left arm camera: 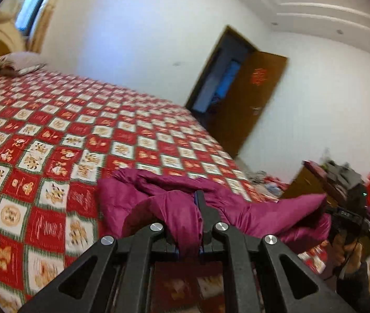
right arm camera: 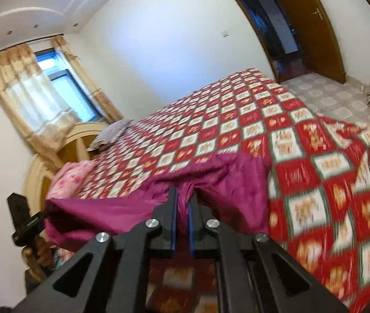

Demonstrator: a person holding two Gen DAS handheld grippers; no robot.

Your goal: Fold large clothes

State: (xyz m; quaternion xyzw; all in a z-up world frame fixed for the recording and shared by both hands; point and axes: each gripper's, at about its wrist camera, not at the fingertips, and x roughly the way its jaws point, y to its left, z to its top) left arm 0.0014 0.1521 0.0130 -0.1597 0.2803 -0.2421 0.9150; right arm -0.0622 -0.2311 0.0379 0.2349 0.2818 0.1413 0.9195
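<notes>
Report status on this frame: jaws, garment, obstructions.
Left gripper and right gripper both clamped on the magenta jacket. Jacket partly lifted over the checkered bedspread. Nothing in the way.

Black tongs (right arm camera: 182, 208) with silver screws, blue pads (right arm camera: 191, 230).

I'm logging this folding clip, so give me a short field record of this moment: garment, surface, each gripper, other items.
garment: magenta padded garment, lifted along one edge, the rest on the bed
surface: bed with red checked cover
left gripper: fingers shut on the garment
right gripper: fingers shut on the garment
other items: grey pillow, pink pillow, open brown door
</notes>
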